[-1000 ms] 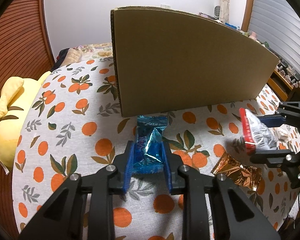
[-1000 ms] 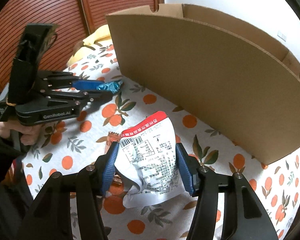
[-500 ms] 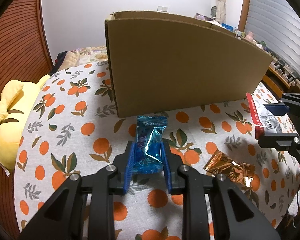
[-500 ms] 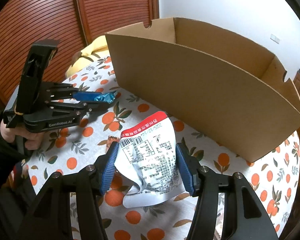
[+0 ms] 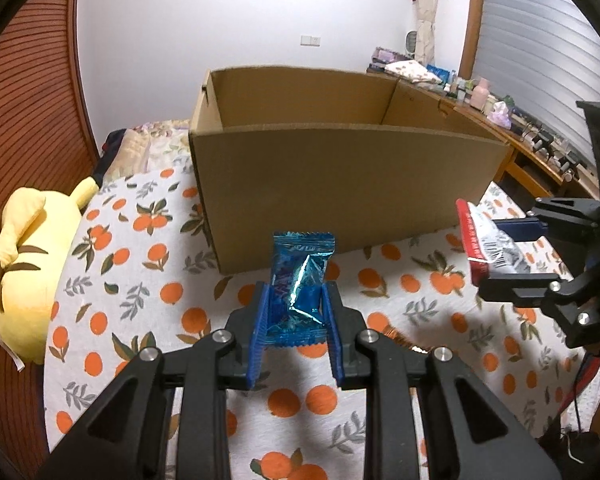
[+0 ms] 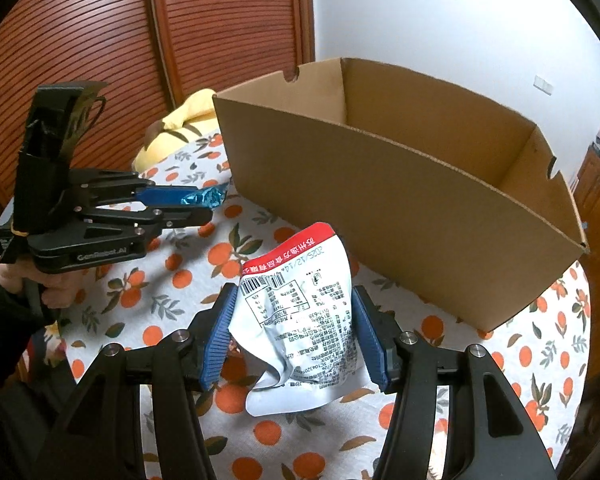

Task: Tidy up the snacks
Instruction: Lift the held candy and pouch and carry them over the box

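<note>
My left gripper (image 5: 296, 304) is shut on a shiny blue snack packet (image 5: 300, 280) and holds it above the table, in front of the open cardboard box (image 5: 340, 184). It also shows in the right wrist view (image 6: 180, 204) with the blue packet (image 6: 206, 198). My right gripper (image 6: 292, 320) is shut on a white snack bag with a red top (image 6: 300, 304), held above the table before the box (image 6: 400, 208). In the left wrist view the right gripper (image 5: 512, 256) and its bag (image 5: 484, 244) are at the right.
The round table has an orange-print cloth (image 5: 140, 264). A copper foil snack (image 5: 404, 342) lies on it, partly hidden behind my left fingers. A yellow plush toy (image 5: 24, 264) sits at the table's left edge. A cluttered shelf (image 5: 500, 108) runs along the right wall.
Both grippers have risen with their snacks, so the inside of the box now shows over its near wall. Both stay shut.
</note>
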